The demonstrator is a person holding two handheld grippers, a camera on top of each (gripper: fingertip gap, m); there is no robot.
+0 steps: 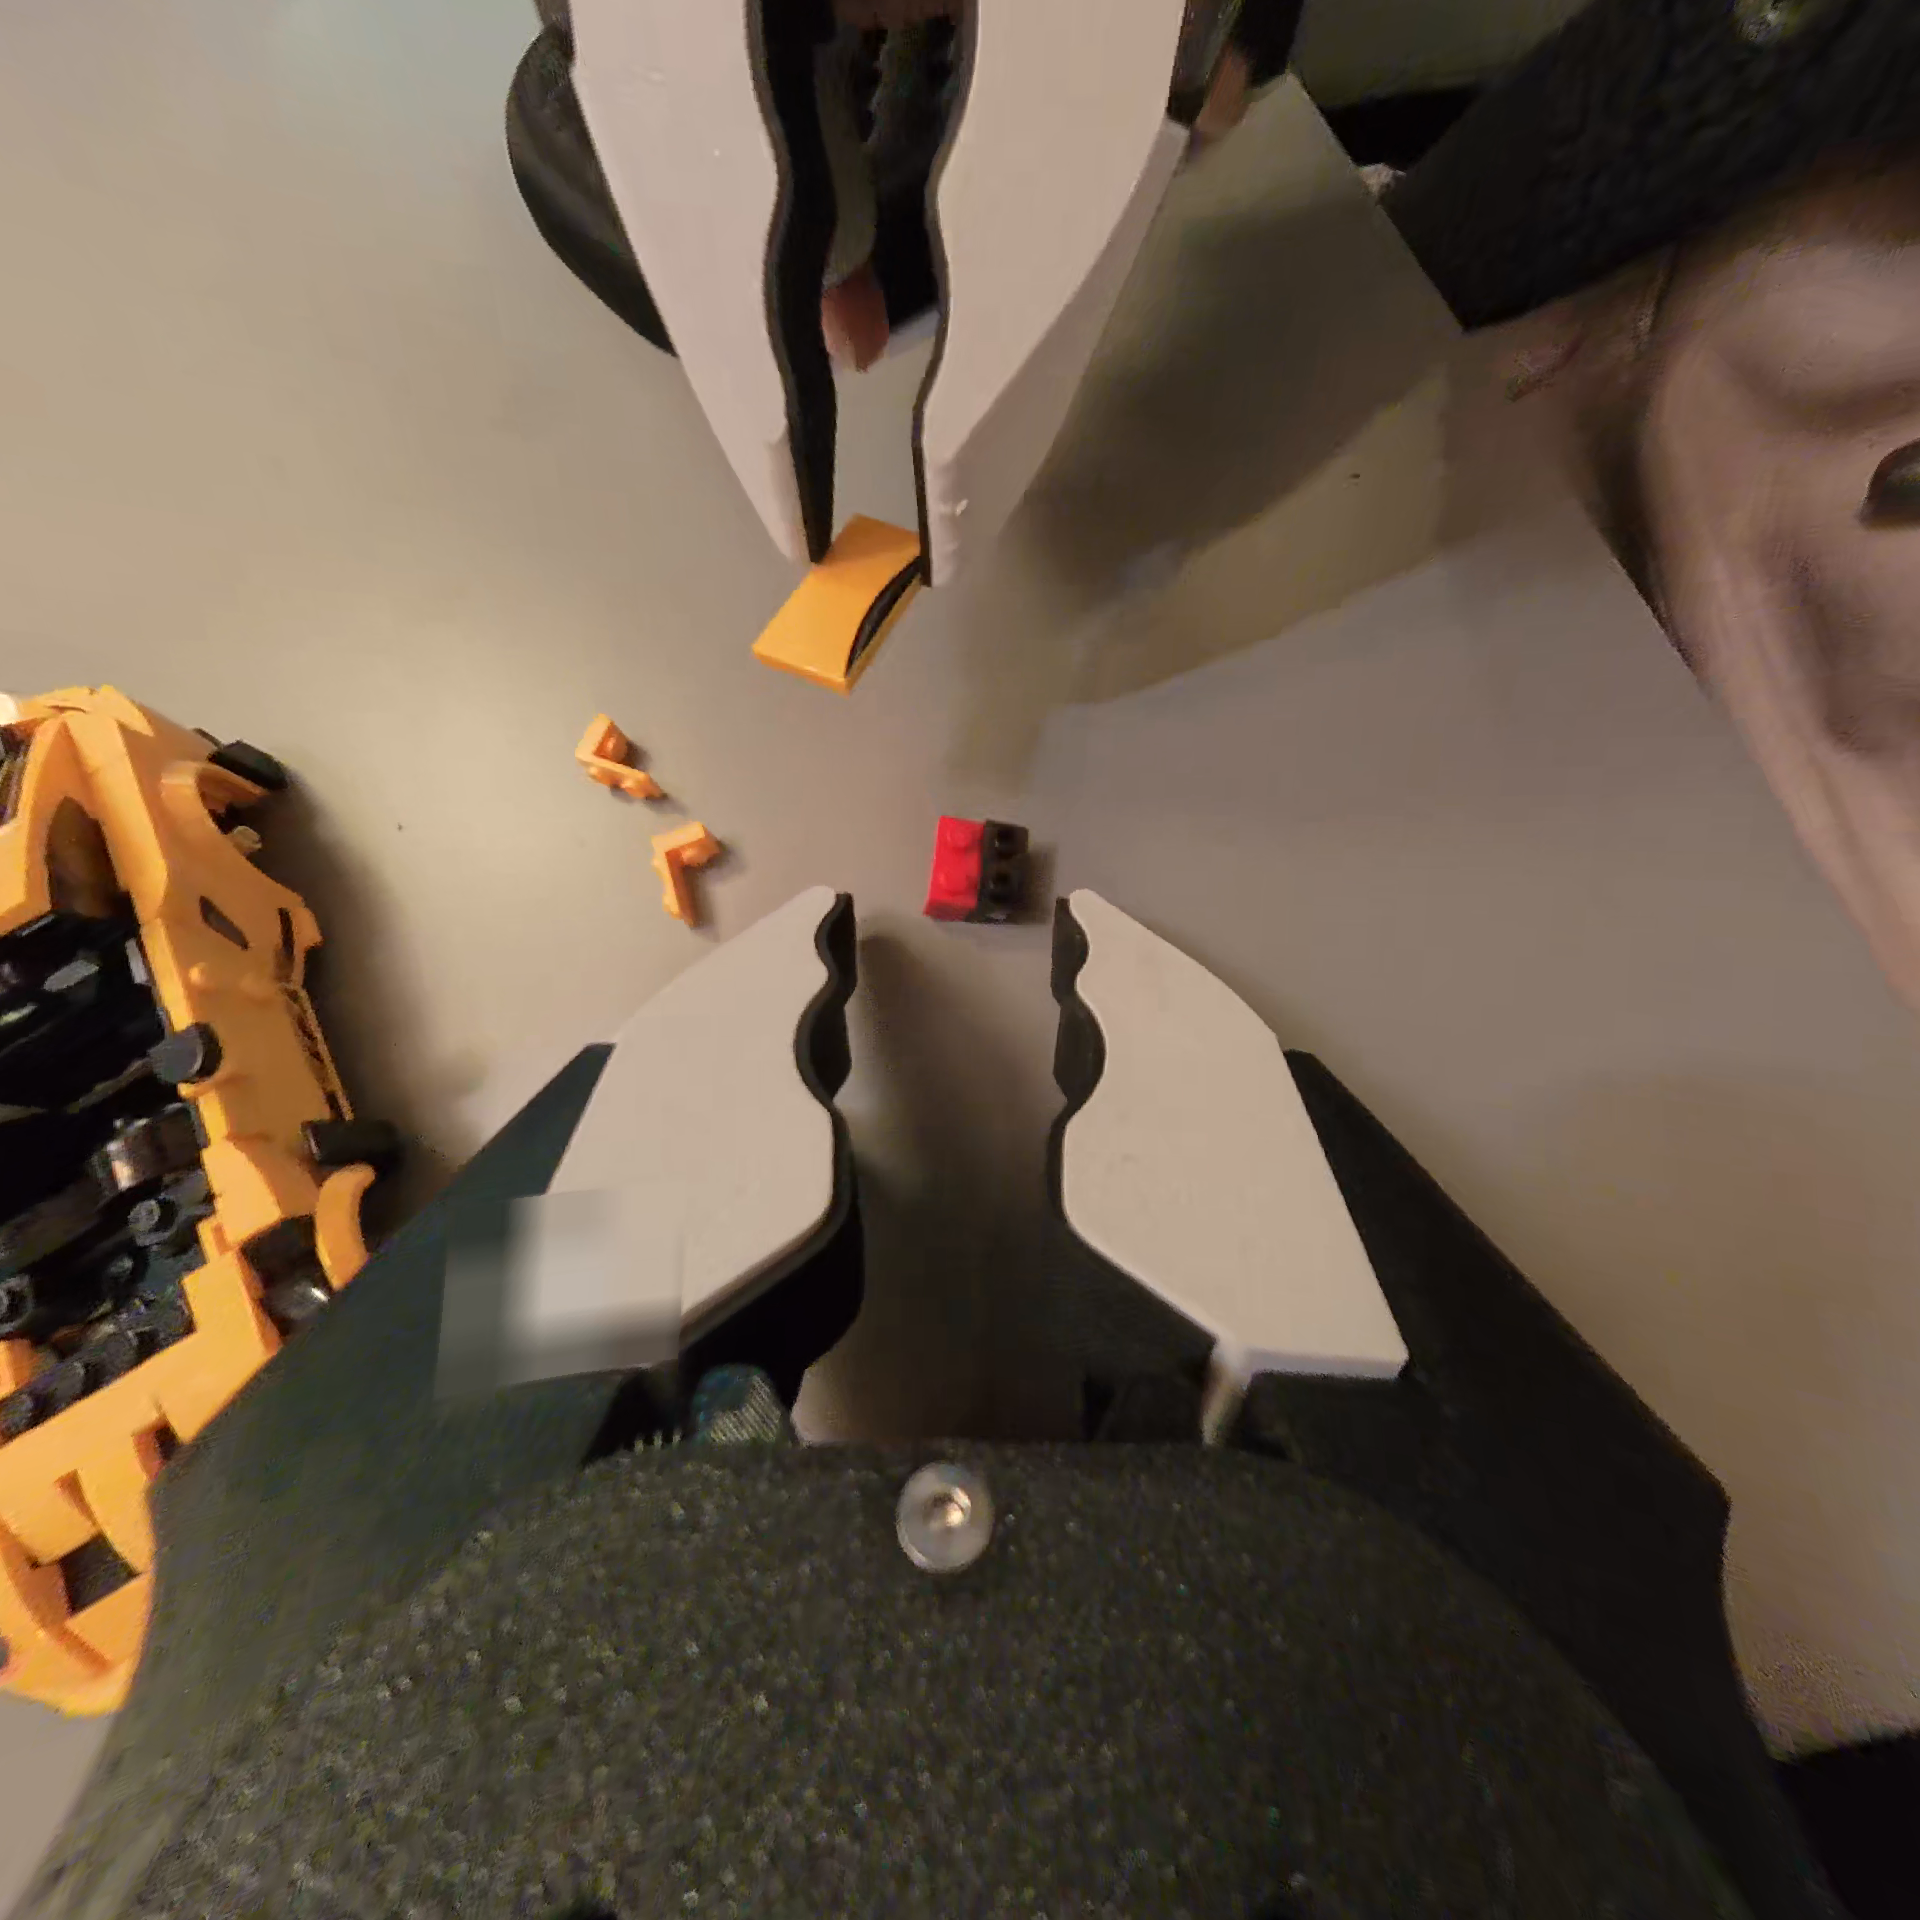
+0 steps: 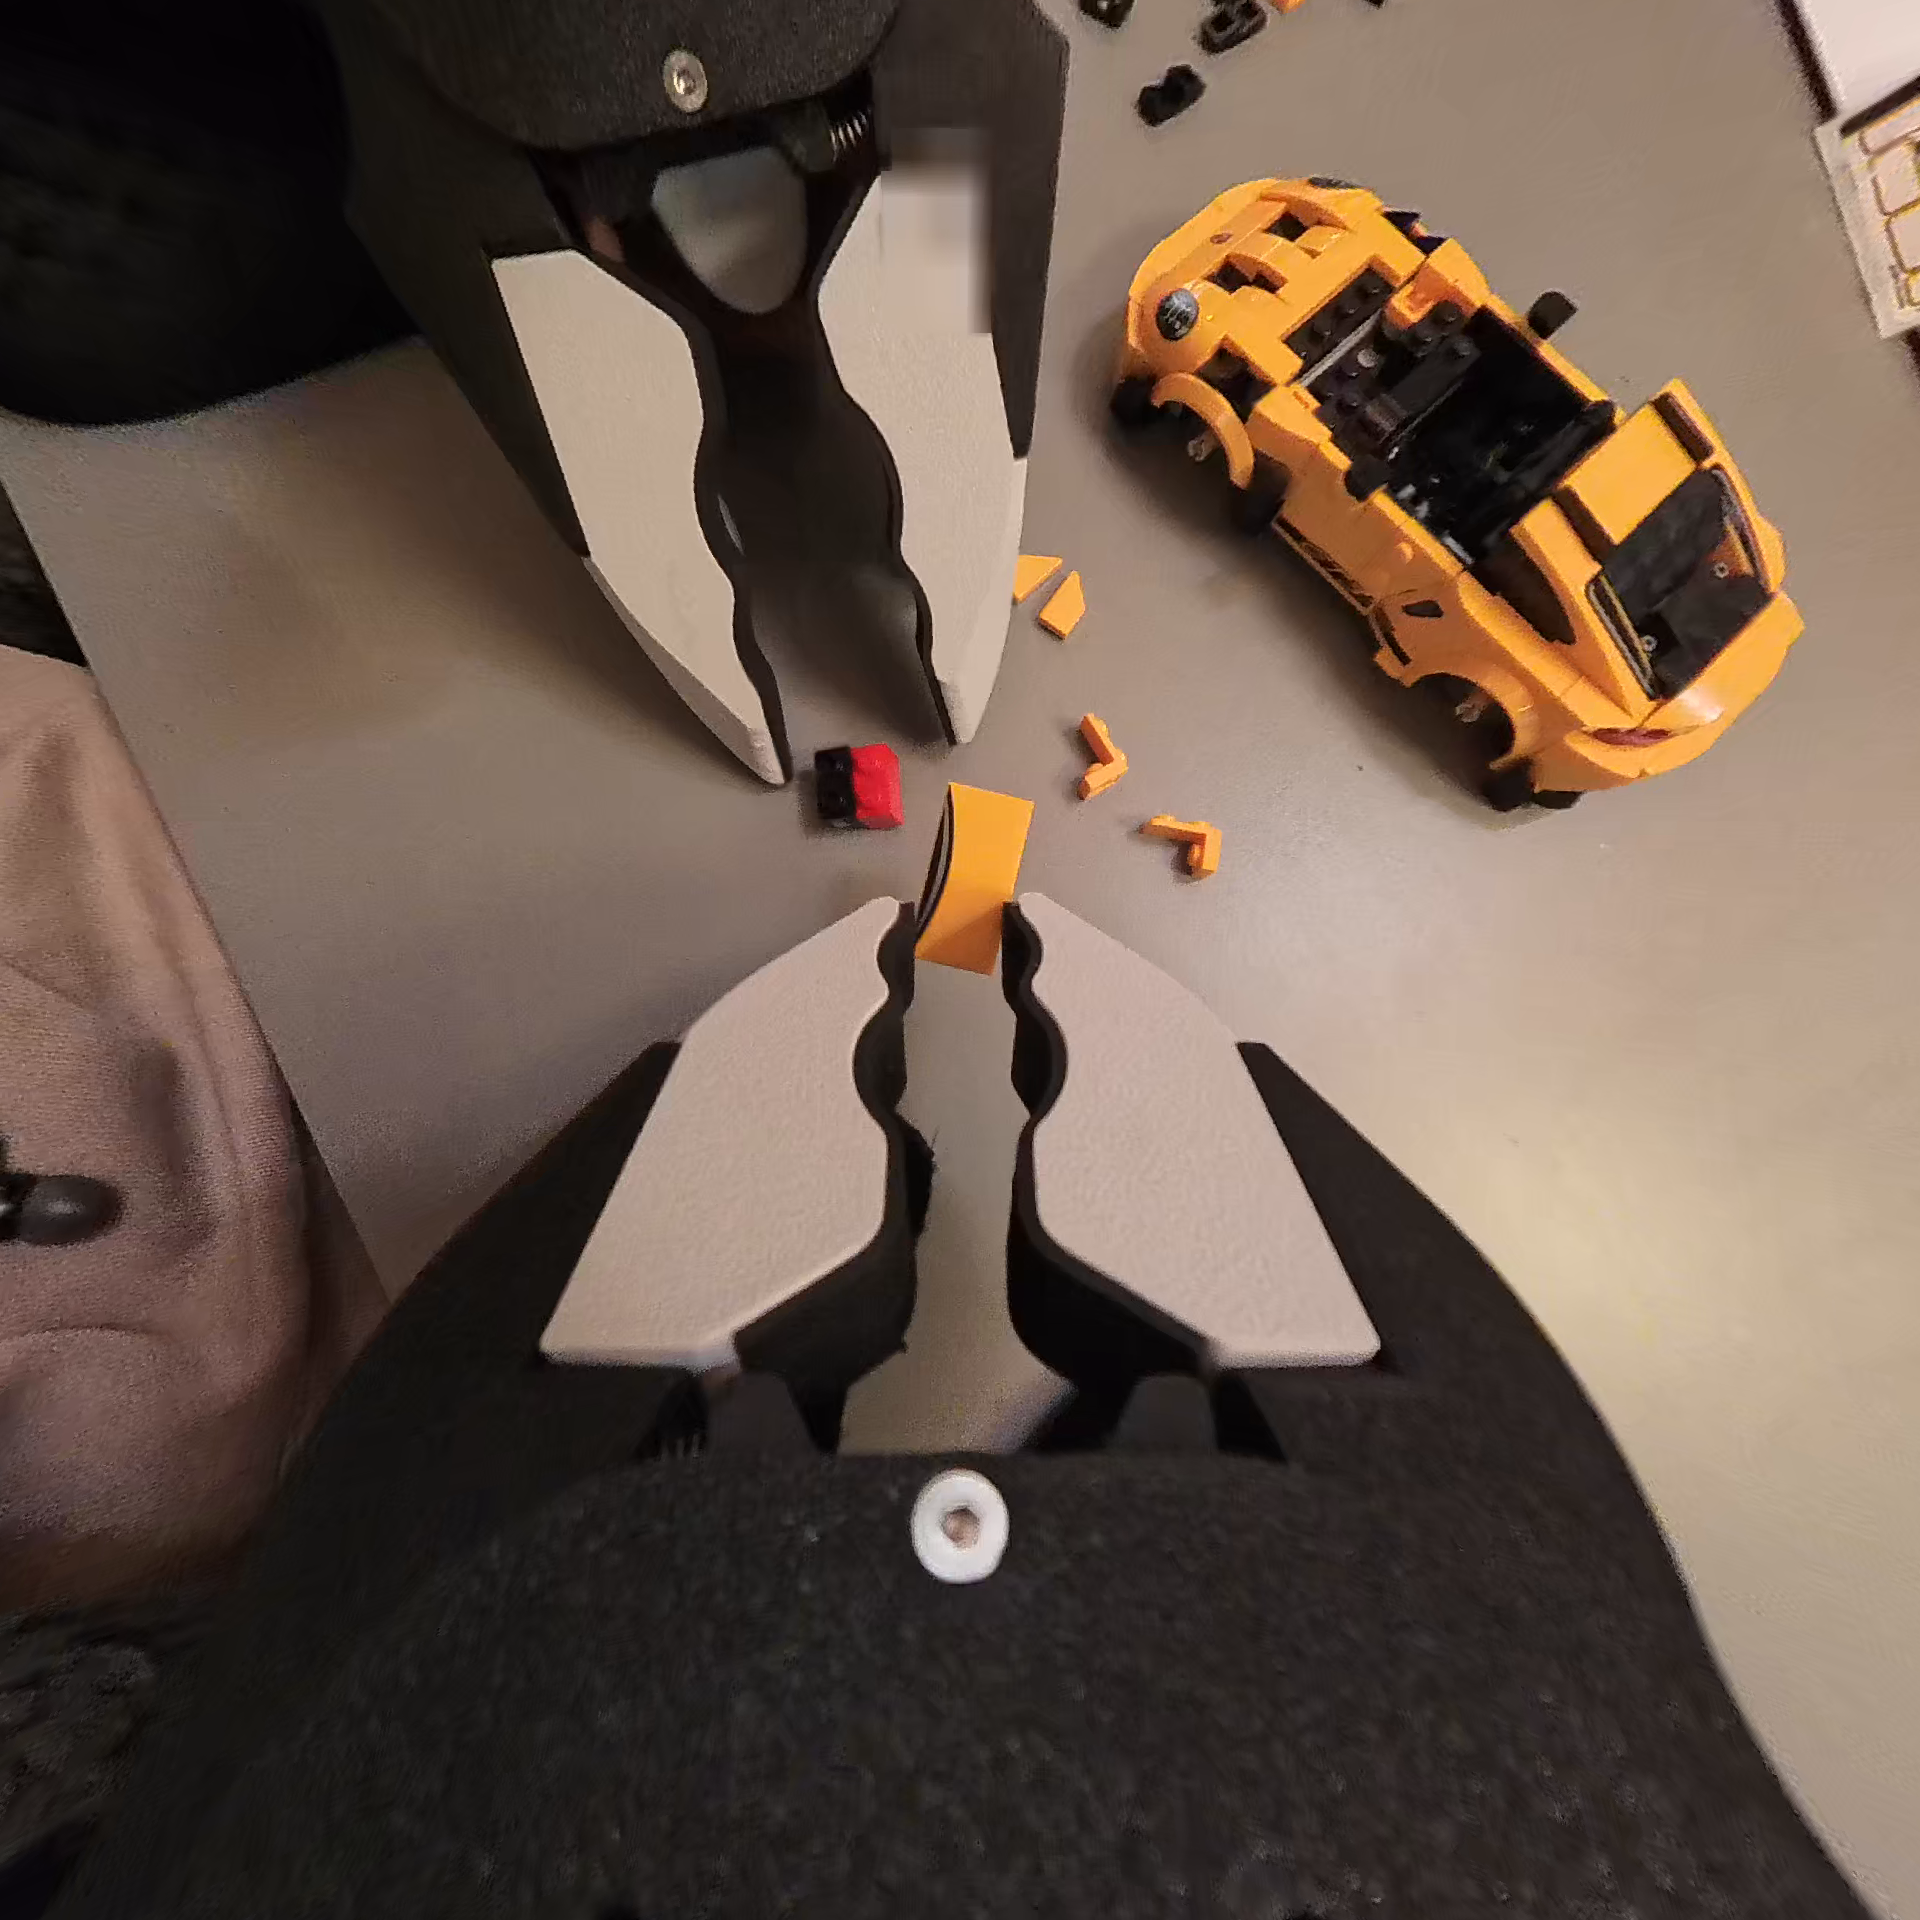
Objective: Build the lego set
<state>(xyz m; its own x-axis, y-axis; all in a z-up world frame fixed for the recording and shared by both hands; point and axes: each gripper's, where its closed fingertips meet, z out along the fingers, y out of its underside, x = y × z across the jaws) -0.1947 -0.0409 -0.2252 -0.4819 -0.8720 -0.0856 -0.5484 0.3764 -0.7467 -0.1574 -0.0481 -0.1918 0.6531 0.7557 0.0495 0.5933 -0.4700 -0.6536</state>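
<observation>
I have the right gripper (image 2: 958,914) closed on one end of an orange curved slope piece (image 2: 975,878), held tilted just above the table (image 2: 1455,1039). My left gripper (image 1: 954,912) hangs with its jaws well apart and empty, tips straddling a small red-and-black brick assembly (image 1: 977,871) lying on the table. I judge this the sub-assembly step: the left jaws need to close squarely on that brick so I can seat the slope on it. The orange lego car (image 2: 1455,488) sits well apart; two small orange corner pieces (image 2: 1143,800) lie nearby.
</observation>
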